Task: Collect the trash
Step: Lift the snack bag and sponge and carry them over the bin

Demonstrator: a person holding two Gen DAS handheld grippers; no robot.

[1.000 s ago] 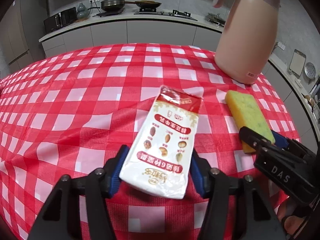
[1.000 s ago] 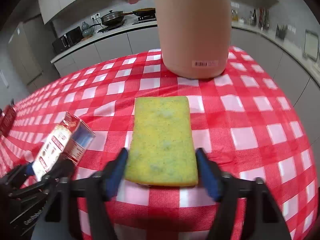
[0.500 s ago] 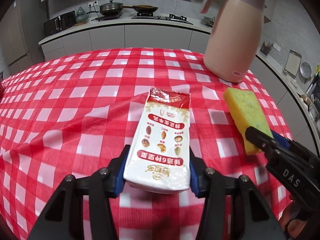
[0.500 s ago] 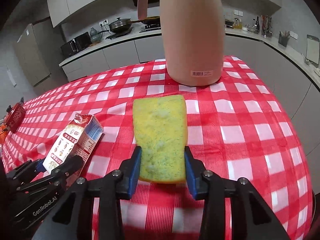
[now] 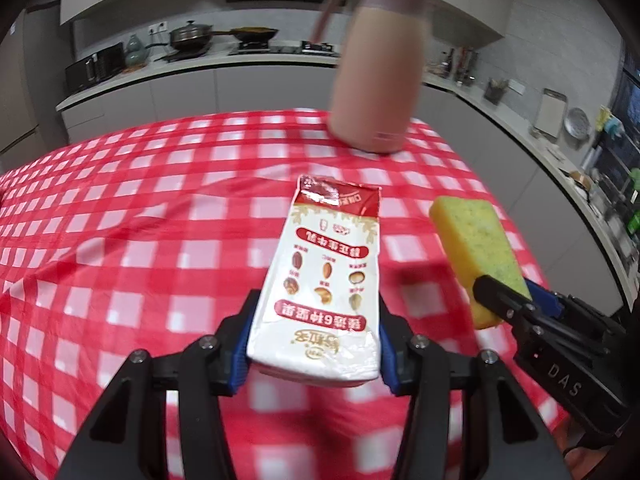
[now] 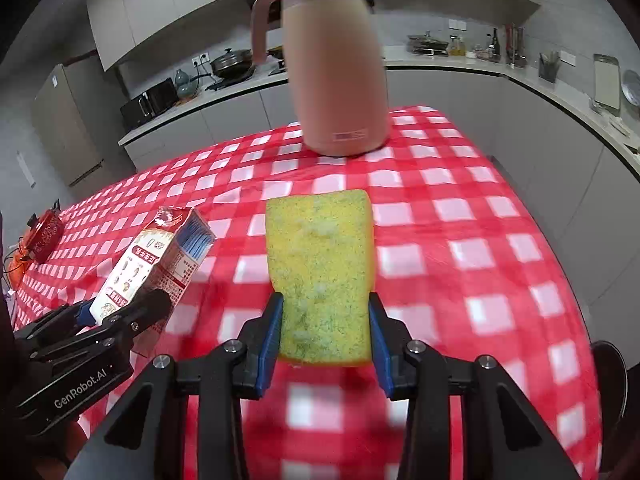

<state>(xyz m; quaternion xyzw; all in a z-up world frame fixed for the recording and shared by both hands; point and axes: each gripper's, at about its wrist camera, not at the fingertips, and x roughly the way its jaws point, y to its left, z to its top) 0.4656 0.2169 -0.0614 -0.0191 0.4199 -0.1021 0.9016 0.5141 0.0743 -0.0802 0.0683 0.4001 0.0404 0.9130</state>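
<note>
The counter (image 5: 120, 240) under its red-and-white checked cloth fills most of what I see, and it is blurred beneath me. At twelve o'clock from my right jaws stands the pink thermos jug (image 6: 336, 64), upright near the far edge; from my left jaws it sits at about one o'clock.

My right gripper (image 6: 324, 328) is clamped on the near end of the yellow sponge (image 6: 320, 264). The blue pads press its two sides and the sponge narrows where they bite. Its far end points out toward the jug, apparently clear of the cloth.

My left gripper (image 5: 314, 344) is closed on the bottom end of the milk carton (image 5: 328, 276), pads against both long sides, the torn red top pointing away at twelve o'clock. In the right view the carton sits at nine o'clock, just beside the sponge but apart from it.

Both pieces of trash are in my grip; I see no bin in either view, so I cannot tell where they go.

What worries me: I hold each thing by one end only. The carton, I judge, is light and slick, and could pivot or slide out if I swing fast. The sponge is soft; it could squirm free under the squeeze. If the carton is not empty, tipping its torn top down may spill. A wide swing could also clip the jug.
</note>
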